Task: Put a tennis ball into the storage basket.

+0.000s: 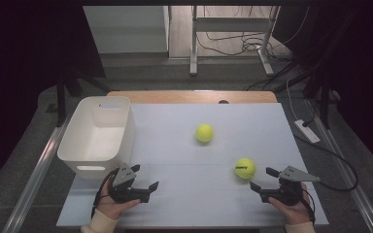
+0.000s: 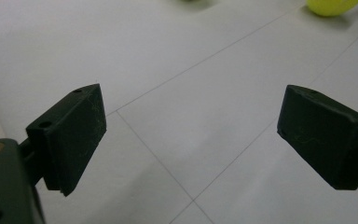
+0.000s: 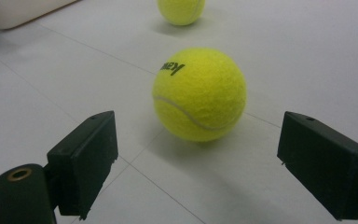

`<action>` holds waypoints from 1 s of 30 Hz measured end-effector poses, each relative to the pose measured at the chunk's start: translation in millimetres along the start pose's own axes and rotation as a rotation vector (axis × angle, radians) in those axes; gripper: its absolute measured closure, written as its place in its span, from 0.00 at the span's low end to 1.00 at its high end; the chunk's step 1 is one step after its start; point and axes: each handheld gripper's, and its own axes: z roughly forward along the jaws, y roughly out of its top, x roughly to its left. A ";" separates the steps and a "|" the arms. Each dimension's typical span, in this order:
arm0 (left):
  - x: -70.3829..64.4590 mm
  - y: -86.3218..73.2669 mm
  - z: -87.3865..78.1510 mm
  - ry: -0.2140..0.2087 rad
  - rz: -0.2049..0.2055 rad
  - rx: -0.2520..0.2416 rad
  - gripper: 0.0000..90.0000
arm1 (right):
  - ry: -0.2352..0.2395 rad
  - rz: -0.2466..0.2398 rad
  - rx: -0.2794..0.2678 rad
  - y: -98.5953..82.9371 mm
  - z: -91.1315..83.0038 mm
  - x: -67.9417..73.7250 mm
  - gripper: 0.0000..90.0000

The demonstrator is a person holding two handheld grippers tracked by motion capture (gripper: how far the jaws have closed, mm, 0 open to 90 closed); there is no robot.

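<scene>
Two yellow tennis balls lie on the white table. The nearer ball (image 1: 245, 168) (image 3: 199, 93) carries black lettering and sits just ahead of my right gripper (image 1: 264, 178) (image 3: 191, 163), whose jaws stand open and apart from it. The farther ball (image 1: 204, 132) (image 3: 181, 10) rests near the table's middle. My left gripper (image 1: 144, 177) (image 2: 186, 140) is held low near the front left, open, with bare table between its jaws. In the left gripper view a ball (image 2: 332, 6) shows at the top right edge.
A white rectangular bin (image 1: 98, 133) stands at the table's left side, close behind the left gripper; its corner (image 3: 18, 11) appears in the right gripper view. The white table (image 1: 184, 194) ends near the hands. Table legs and cables lie on the floor beyond.
</scene>
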 end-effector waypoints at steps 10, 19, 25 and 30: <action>-7.0 8.4 4.1 -0.008 0.016 0.011 0.10 | 0.003 0.007 -0.004 0.3 -0.3 -1.2 0.13; -9.8 18.9 7.6 -0.007 0.018 0.019 0.10 | 0.003 0.008 -0.003 -0.3 -1.1 -1.2 0.13; -10.4 26.1 11.8 -0.011 0.019 0.036 0.10 | 0.004 0.002 0.004 -0.9 0.3 -2.1 0.14; -10.9 29.8 17.9 -0.022 0.018 0.056 0.10 | 0.011 -0.004 0.007 -1.0 2.4 -3.4 0.14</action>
